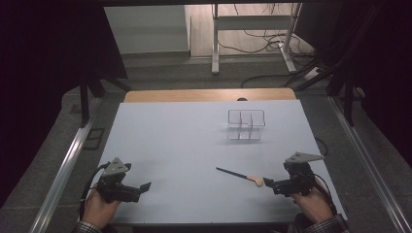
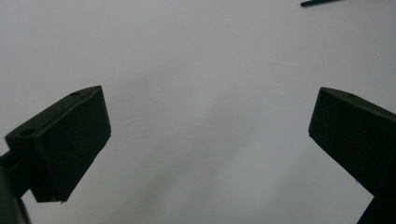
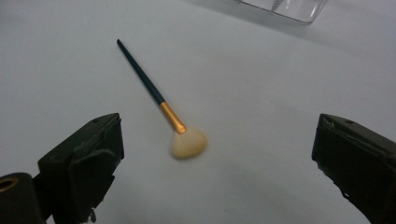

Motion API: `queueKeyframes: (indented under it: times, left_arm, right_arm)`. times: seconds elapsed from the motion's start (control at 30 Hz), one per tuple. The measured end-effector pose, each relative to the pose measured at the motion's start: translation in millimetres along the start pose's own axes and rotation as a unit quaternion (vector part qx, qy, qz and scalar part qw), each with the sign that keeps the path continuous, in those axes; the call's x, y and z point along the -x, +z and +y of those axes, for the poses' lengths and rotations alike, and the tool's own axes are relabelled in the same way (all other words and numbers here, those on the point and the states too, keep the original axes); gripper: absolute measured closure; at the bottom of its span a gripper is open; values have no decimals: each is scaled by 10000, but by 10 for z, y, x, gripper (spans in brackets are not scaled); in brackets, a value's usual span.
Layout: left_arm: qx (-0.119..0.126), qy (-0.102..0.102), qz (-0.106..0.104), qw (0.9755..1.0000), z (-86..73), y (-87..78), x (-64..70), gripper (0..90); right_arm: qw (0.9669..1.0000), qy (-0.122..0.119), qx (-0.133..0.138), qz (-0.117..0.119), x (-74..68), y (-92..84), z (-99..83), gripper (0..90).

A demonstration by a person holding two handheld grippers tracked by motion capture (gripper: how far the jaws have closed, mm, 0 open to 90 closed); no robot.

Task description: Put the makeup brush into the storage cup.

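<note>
A makeup brush [image 1: 238, 175] with a dark handle, gold ferrule and pale bristles lies on the white table [image 1: 170, 141], at the front right. My right gripper [image 1: 268, 184] rests just right of the bristles and points left at them. In the right gripper view the brush [image 3: 159, 100] lies ahead of the gripper [image 3: 217, 144], whose jaws stand wide open and hold nothing. My left gripper [image 1: 145, 186] sits at the front left, pointing right. In its own view the left gripper [image 2: 210, 121] is open over bare table, with the brush's handle tip [image 2: 320, 3] far off.
A clear plastic organiser [image 1: 246, 124] with several compartments stands at the back right of the table; its corner [image 3: 285, 7] shows in the right gripper view. Beyond the table's wooden far edge [image 1: 209, 95] are a floor, a metal frame and cables.
</note>
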State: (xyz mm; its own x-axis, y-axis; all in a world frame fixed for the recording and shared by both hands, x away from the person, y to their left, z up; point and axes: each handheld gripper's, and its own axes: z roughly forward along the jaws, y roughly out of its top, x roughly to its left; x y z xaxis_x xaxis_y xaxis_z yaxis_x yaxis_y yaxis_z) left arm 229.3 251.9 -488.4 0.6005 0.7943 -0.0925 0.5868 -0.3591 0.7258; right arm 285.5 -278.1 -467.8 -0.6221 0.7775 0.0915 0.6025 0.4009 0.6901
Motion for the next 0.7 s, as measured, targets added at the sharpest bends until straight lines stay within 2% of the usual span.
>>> queueKeyframes:
  times: [0.07, 0.1, 0.13, 0.2, 0.53, 0.57, 0.7]
  left_arm:
    - [-17, -2, 10, 10000, -4, -2, -7, 0]
    - [12, -20, -8, 10000, -9, -3, -21, 0]
    - [12, -20, -8, 10000, -9, -3, -21, 0]
    - [34, -38, -3, 10000, -11, -2, -40, 0]
    - [105, -44, -141, 9998, -5, -2, -57, 0]
    - [131, -104, -183, 9997, -3, -5, -59, 0]
    - [262, -136, -293, 9991, -5, -26, -67, 0]
  right_arm:
    - [10000, -63, -14, -4, -10, 3, 3, 23]
    - [9997, -215, -83, 0, -42, 17, 11, 22]
    - [9997, -215, -83, 0, -42, 17, 11, 22]
    - [9992, -365, -178, -4, -66, 37, 15, 22]
    - [9994, -294, -154, 11, -56, 19, 4, 22]
    - [9992, -350, -168, 20, -54, 21, 5, 24]
    - [9993, -330, -170, 36, -55, 25, 6, 24]
